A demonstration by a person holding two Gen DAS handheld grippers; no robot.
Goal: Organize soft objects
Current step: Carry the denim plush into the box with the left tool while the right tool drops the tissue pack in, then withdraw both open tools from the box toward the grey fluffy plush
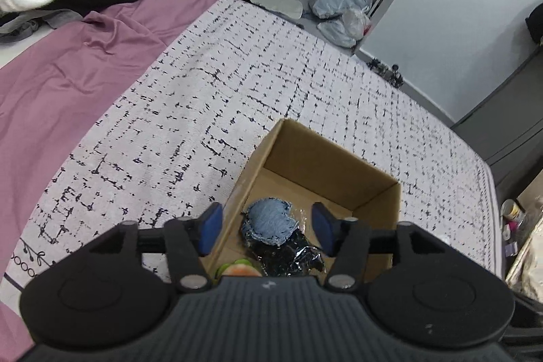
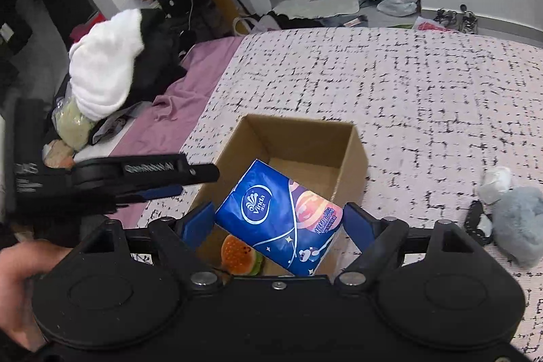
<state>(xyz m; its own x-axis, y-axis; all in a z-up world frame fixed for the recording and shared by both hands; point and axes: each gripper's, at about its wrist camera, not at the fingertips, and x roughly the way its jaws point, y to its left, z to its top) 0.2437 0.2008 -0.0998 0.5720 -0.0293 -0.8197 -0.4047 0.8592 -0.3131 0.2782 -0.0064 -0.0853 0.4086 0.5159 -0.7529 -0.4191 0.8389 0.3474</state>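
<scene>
I'm holding the right gripper (image 2: 279, 219) over the open brown cardboard box (image 2: 305, 138), squeezing a blue Vinda tissue pack (image 2: 278, 216). My left gripper (image 1: 266, 228) is hanging wide open w/ nothing in it, above the box. A soft burger toy (image 2: 239, 255) is lying inside the box; a grey fluffy toy (image 2: 517, 223) is sitting right of it.

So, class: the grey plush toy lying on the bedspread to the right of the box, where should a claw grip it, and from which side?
Grip the grey plush toy across its rounded grey body, coming from above. It lies flat on the bedspread, clear of the cardboard box, and the fluffy bulk should squash between the fingers; the small white end looks too slight.
</scene>
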